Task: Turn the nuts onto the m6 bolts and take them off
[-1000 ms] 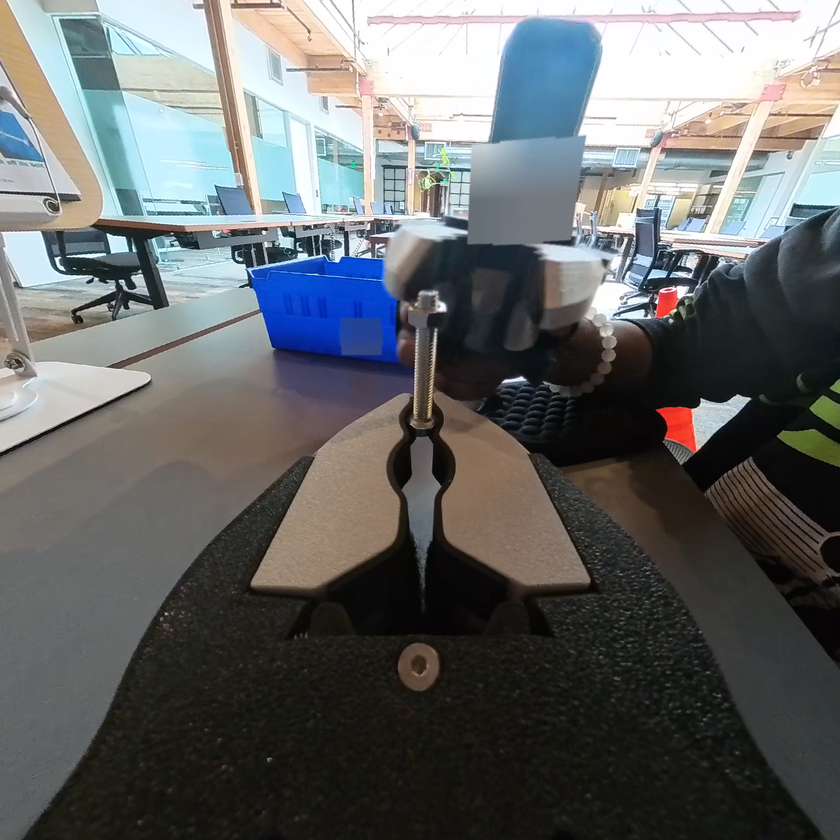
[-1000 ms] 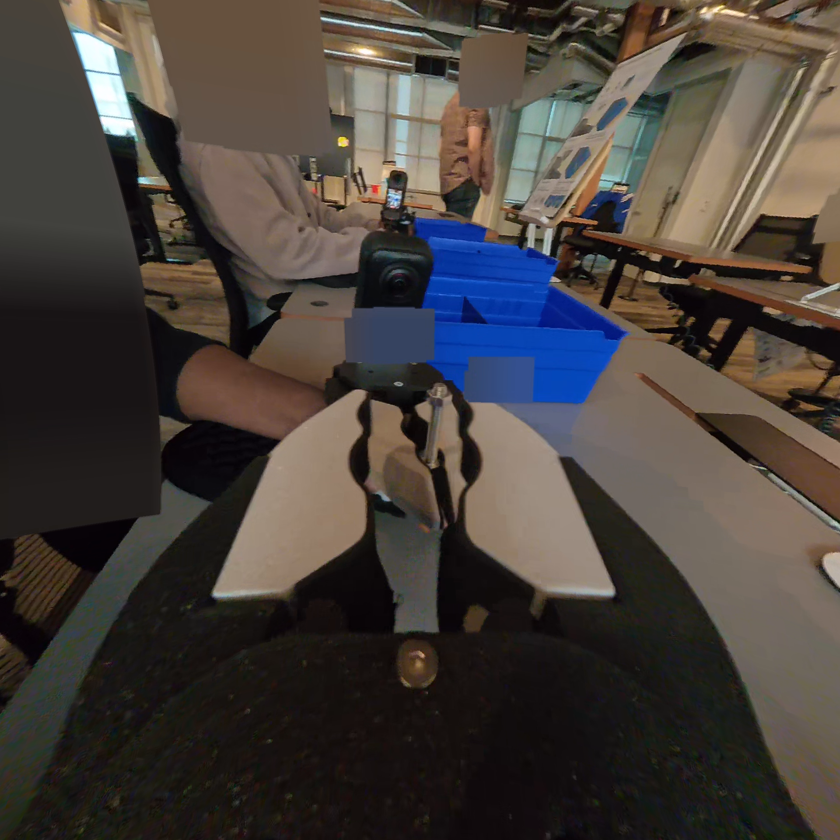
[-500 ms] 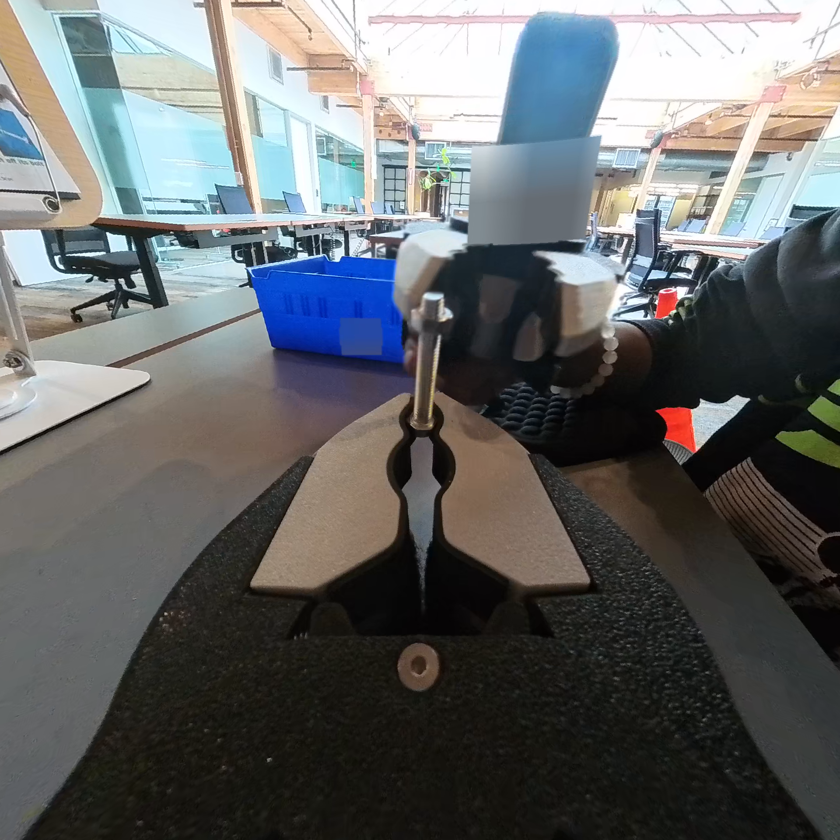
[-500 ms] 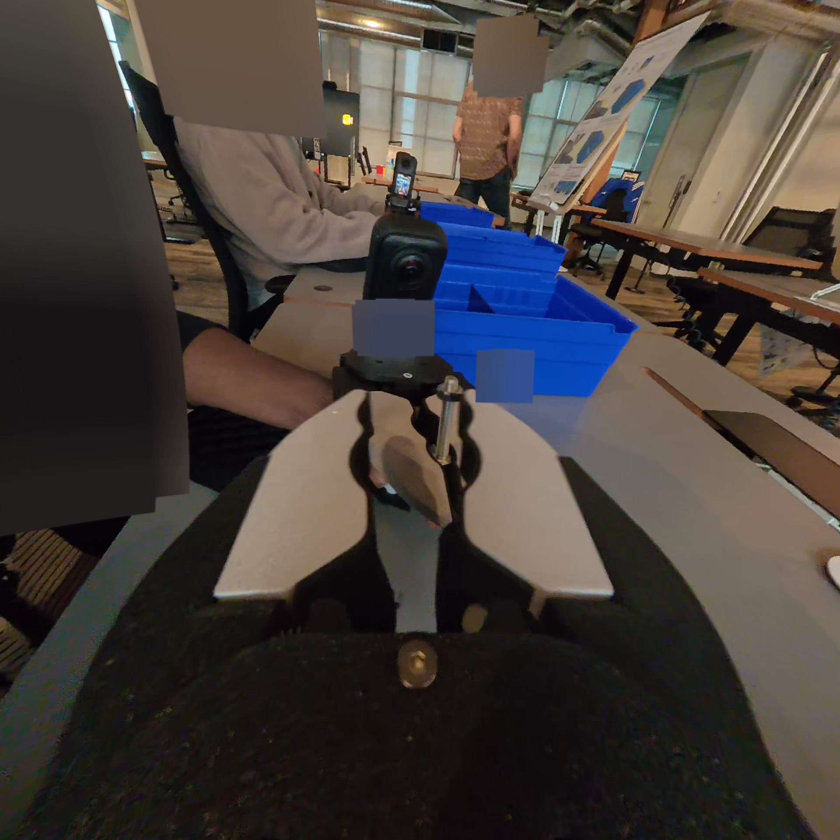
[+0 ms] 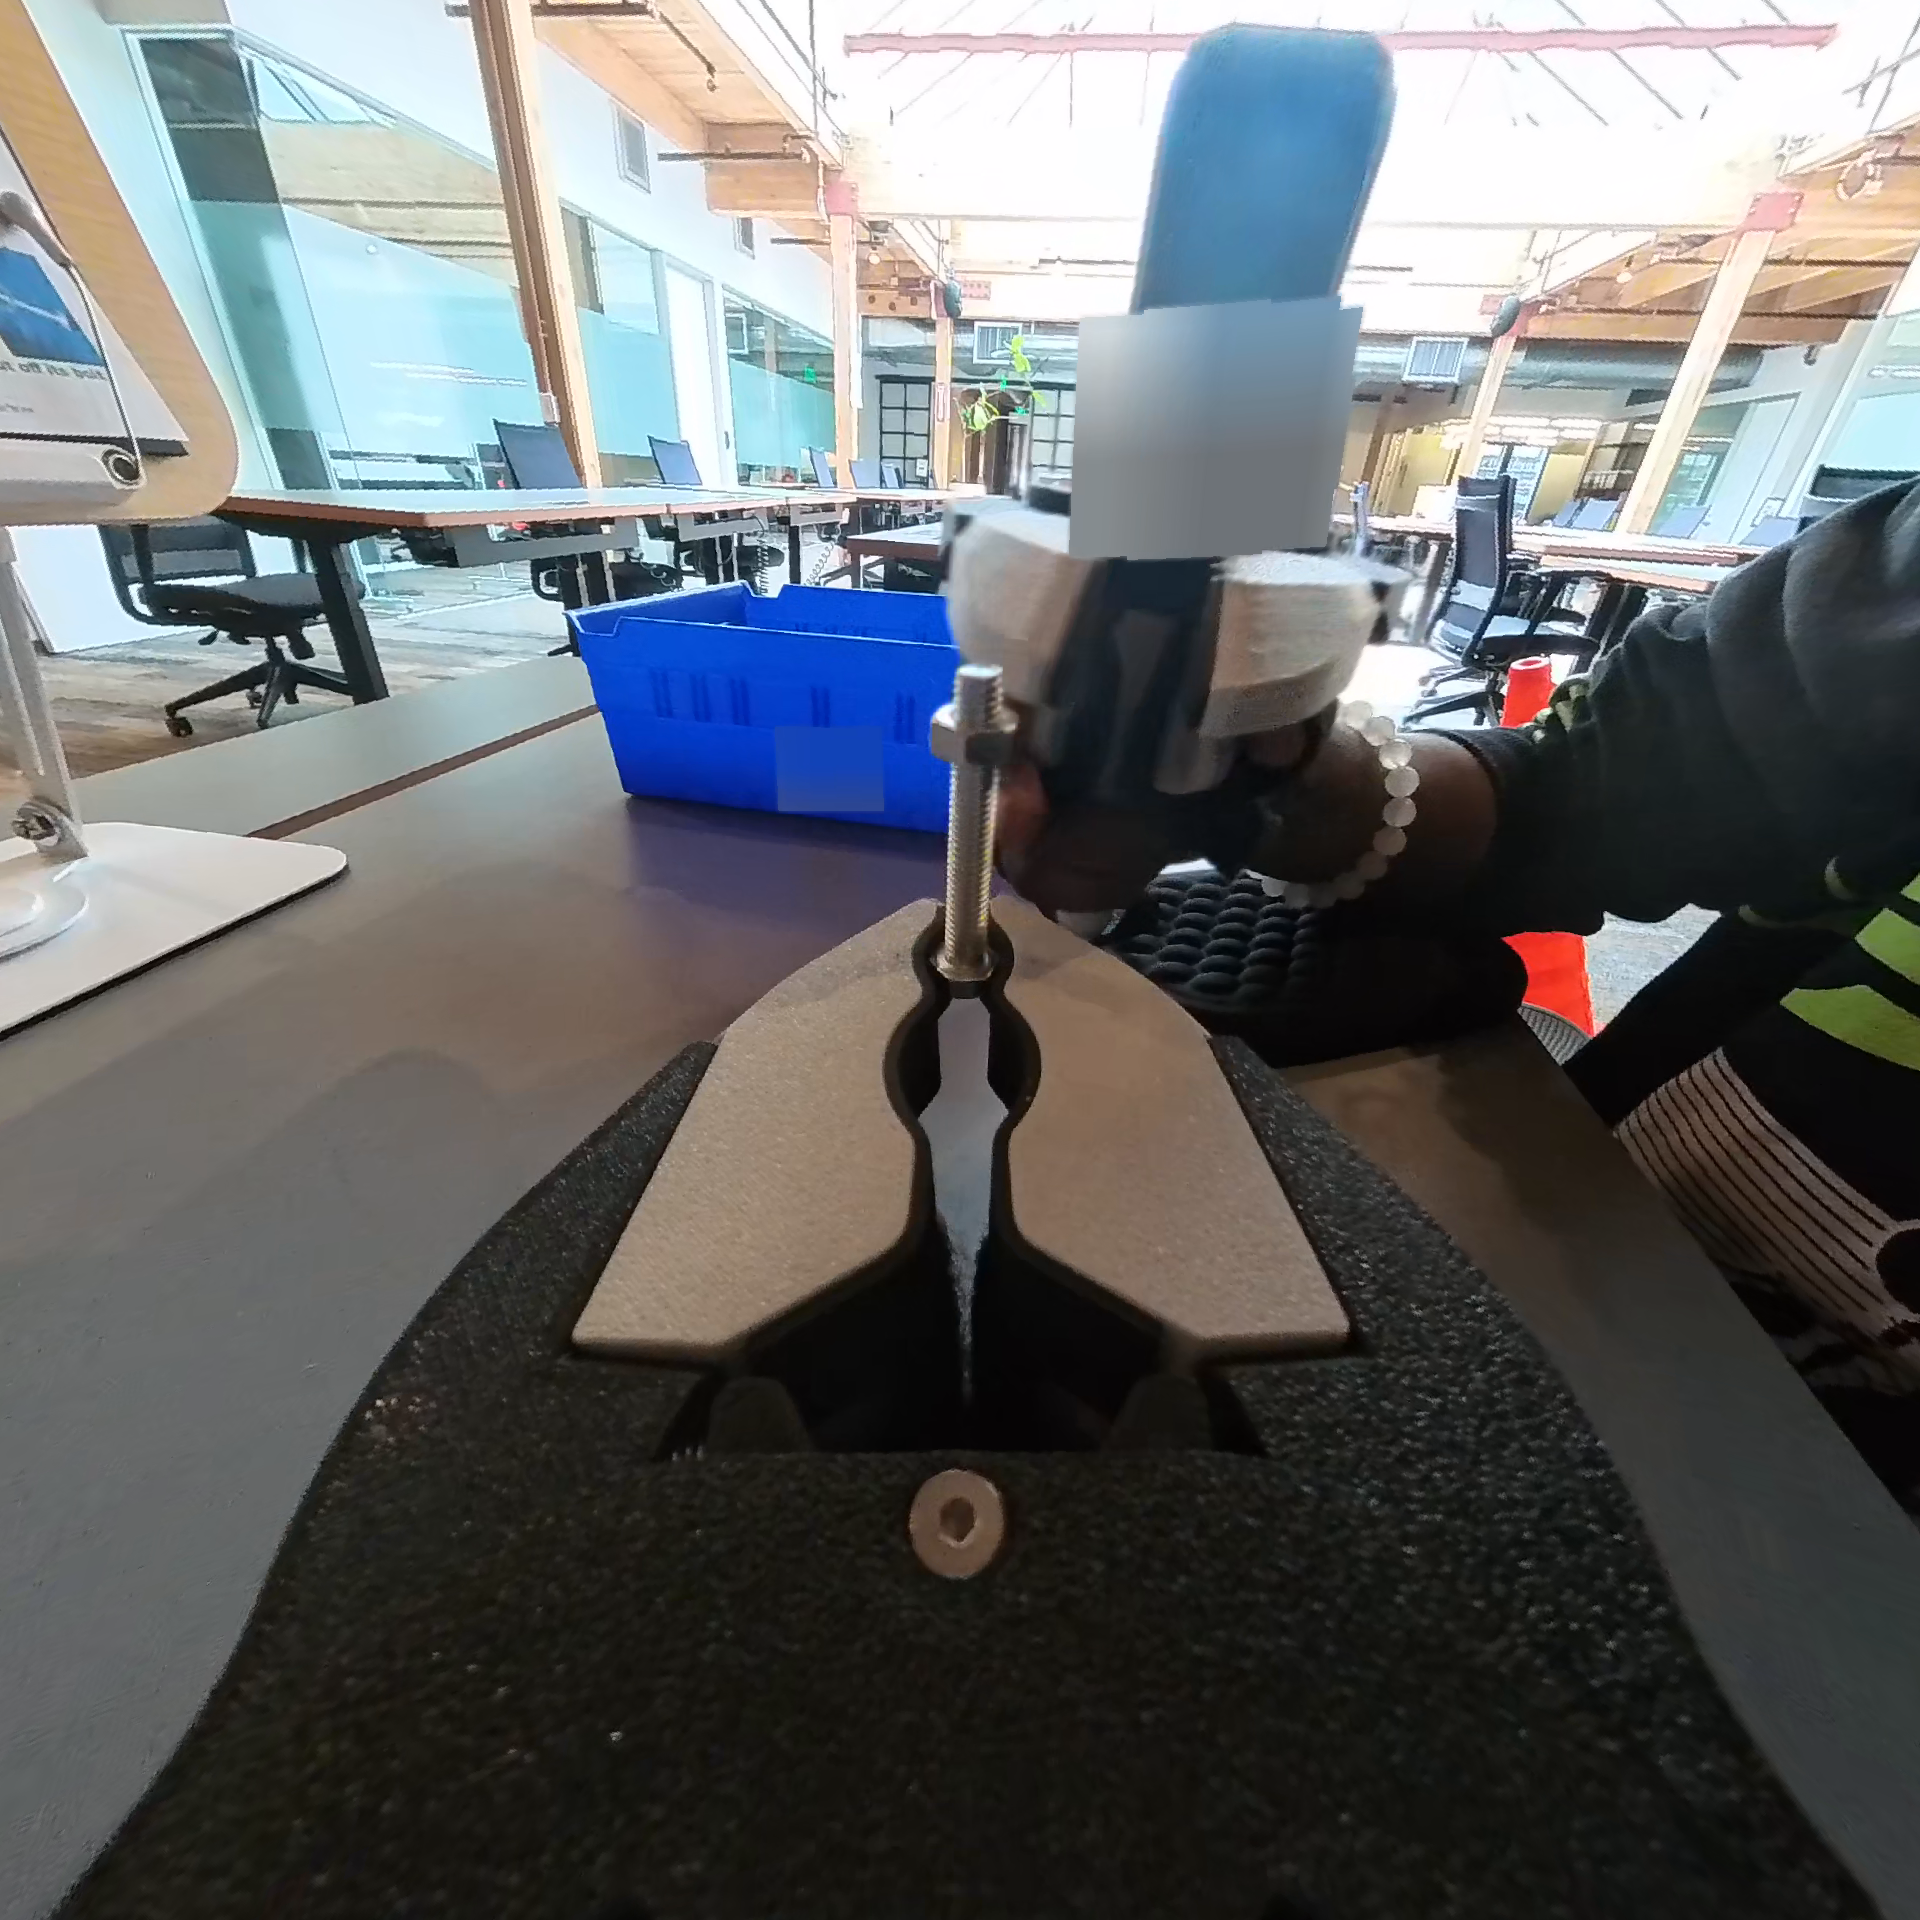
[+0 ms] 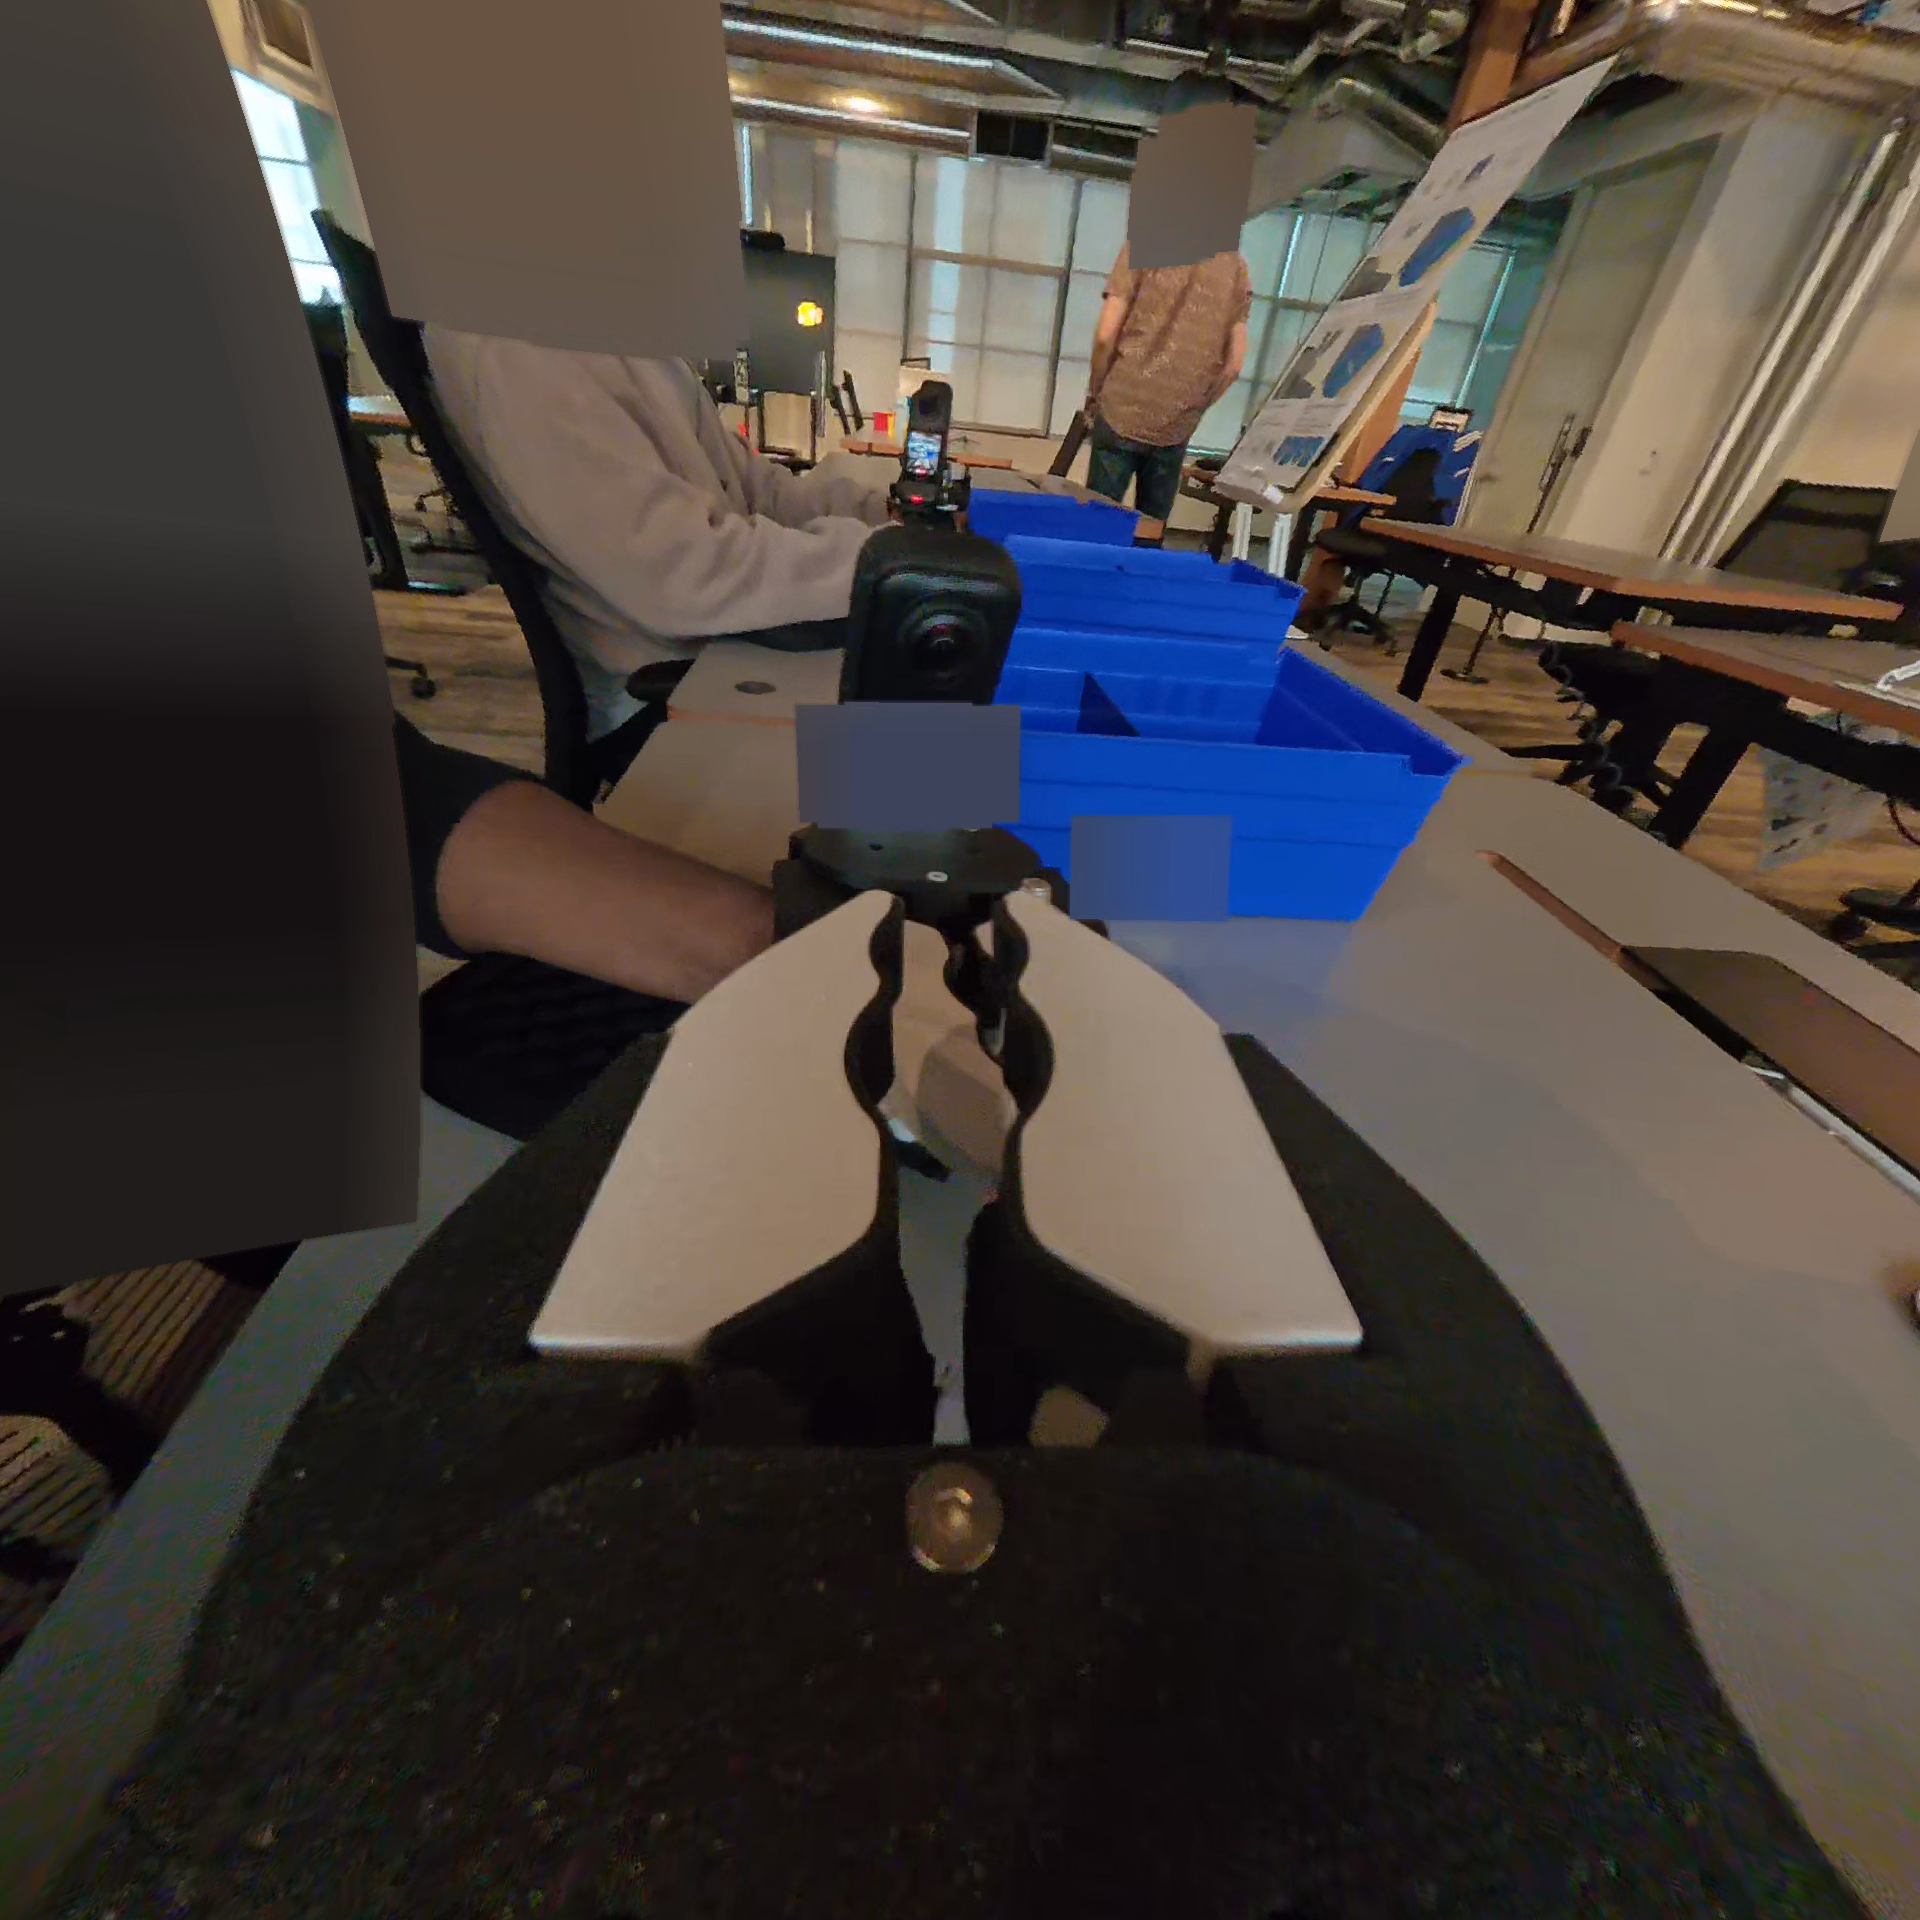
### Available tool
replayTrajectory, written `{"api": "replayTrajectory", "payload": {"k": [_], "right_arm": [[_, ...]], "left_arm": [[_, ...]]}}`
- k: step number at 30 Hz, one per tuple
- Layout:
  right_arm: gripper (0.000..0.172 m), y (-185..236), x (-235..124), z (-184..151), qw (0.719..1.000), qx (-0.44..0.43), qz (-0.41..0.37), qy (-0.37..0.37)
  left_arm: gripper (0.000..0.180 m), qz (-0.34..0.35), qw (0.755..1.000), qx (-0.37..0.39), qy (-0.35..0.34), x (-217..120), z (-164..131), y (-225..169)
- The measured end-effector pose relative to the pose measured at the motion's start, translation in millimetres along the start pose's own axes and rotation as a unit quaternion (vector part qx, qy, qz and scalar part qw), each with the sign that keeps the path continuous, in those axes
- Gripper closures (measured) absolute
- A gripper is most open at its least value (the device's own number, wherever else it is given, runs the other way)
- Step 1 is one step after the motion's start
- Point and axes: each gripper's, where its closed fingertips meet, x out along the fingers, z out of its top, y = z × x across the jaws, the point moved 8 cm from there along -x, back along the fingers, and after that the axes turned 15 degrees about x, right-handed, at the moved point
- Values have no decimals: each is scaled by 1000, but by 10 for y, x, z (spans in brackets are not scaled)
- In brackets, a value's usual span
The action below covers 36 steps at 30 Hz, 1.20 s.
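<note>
Bolt held upright, nut near its tip

At frame centre the left gripper (image 5: 968,961) is clenched on the head end of the bolt (image 5: 971,831); the nut (image 5: 974,736) sits high on its thread. Whether the right gripper (image 6: 945,935), jaws narrowed, grips anything cannot be told.

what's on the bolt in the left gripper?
One hex nut sits near the top of the bolt, a few threads showing above it. The bolt head is mostly hidden between the left gripper fingertips.

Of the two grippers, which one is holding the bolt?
The left gripper: its fingers are closed on the lower end of the upright bolt. The right gripper stands open, the bolt's top beside its fingers.
</note>
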Motion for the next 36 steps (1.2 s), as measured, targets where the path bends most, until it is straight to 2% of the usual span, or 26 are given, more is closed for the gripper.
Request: {"api": "replayTrajectory", "payload": {"k": [3,4,5,7,10,11,13,15,16,19,21,22,24,25,27,29,31,32,34,36], "right_arm": [[125,-26,36,-30,1000,-9,-20,-1],[124,-15,51,-41,1000,-12,-18,5],[129,6,55,-45,1000,-16,-12,10],[160,36,26,-29,1000,-21,1,10],[161,6,1,-2,1000,0,2,3],[155,-14,1,-5,1000,-1,-7,-2],[130,-33,22,-23,1000,-8,-21,-7],[121,-15,56,-47,1000,-10,-16,7],[123,0,64,-52,1000,-13,-12,11],[159,17,15,-23,1000,-21,-6,3],[159,-6,-5,-2,1000,-1,-1,-5],[154,-26,-3,-5,1000,2,-7,-7],[129,-39,22,-25,1000,-9,-21,-8],[123,-30,38,-37,1000,-15,-21,-2],[131,1,53,-52,1000,-20,-13,10],[163,20,19,-33,1000,-20,-2,8],[164,8,-3,-3,1000,2,7,0],[161,-12,-7,0,1000,5,1,-4],[136,-45,9,-16,1000,-8,-22,-11],[123,-35,44,-48,1000,-18,-25,2]], "left_arm": [[177,0,1000,1,0,0,1,-1],[177,1,1000,0,0,0,0,0],[177,1,1000,0,0,-1,0,2],[177,1,1000,0,-1,-1,2,1],[177,1,1000,0,0,0,1,3],[177,1,1000,0,0,1,1,1],[177,0,1000,1,0,1,1,-1],[177,0,1000,1,0,1,1,0],[177,0,1000,0,0,1,1,1],[177,1,1000,0,0,-1,1,1],[177,0,1000,0,0,1,1,1],[177,-1,1000,1,1,2,0,-1],[177,-1,1000,2,1,4,1,-3],[177,-1,1000,1,1,3,0,-3],[177,0,1000,0,0,1,1,0],[177,0,1000,1,0,1,1,-2],[177,0,1000,0,1,1,0,-1],[177,0,1000,0,1,2,0,-1],[177,-1,1000,1,1,2,0,-3],[177,0,1000,0,1,2,0,-2]]}}
